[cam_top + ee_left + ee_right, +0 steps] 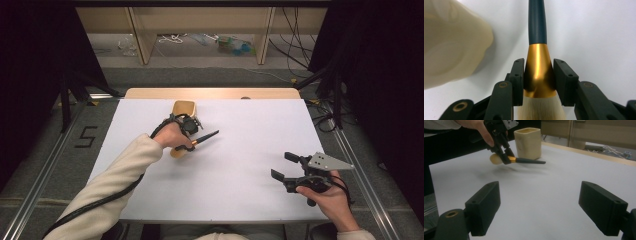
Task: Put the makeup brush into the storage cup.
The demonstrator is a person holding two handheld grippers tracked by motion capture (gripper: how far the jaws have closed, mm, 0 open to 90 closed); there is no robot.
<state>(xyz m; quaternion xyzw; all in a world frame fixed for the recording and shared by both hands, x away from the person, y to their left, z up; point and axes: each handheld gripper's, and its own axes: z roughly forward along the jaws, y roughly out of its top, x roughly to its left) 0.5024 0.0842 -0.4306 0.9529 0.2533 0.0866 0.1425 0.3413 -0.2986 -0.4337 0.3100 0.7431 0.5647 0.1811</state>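
Left tool (537, 75) clenched on brush (537, 27) ferrule, bristle tips cut off; right tool (549, 205) released.

surface: white table (240, 200) | beyond: wooden shelf legs (142, 35), cables (295, 55) on grey floor (200, 75) | sides: dark

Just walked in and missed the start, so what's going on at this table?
A person is working with a claw in each hand. The left claw is shut on the gold collar of a makeup brush, holding it above the white table beside a cream cup. The right claw sits open near the table's right edge, holding nothing.
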